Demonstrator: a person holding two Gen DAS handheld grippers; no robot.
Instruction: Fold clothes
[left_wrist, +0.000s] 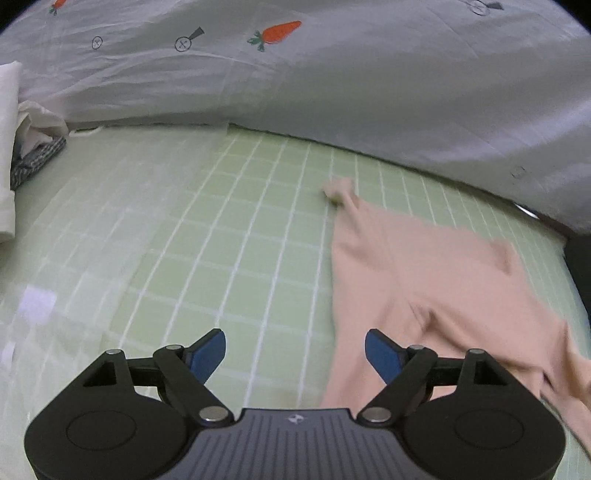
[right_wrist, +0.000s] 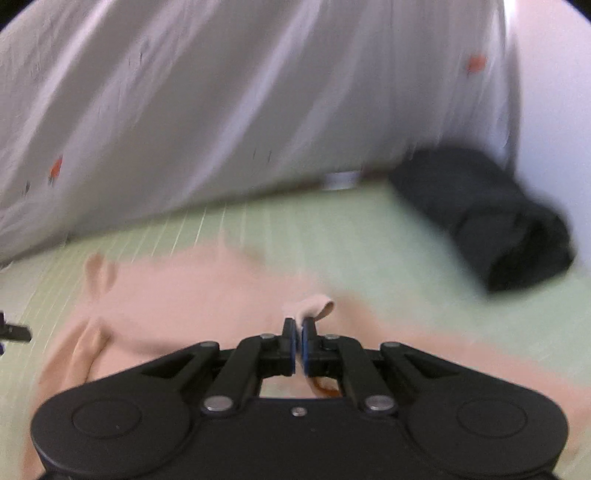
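A peach-pink garment (left_wrist: 436, 280) lies spread on the green checked sheet (left_wrist: 221, 229), right of centre in the left wrist view, one thin corner stretched toward the back. My left gripper (left_wrist: 295, 354) hovers open just left of the garment's near edge, nothing between its blue pads (left_wrist: 207, 352). In the blurred right wrist view the same pink garment (right_wrist: 192, 295) lies below and ahead. My right gripper (right_wrist: 298, 332) is shut on a small fold of the pink cloth (right_wrist: 314, 308), which sticks up past the fingertips.
A white quilt with carrot prints (left_wrist: 332, 81) is heaped along the back of the bed. White and dark striped clothes (left_wrist: 26, 158) sit at the far left. A rolled dark garment (right_wrist: 491, 218) lies at the right on the sheet. Part of the other gripper (right_wrist: 13, 332) shows at the left edge.
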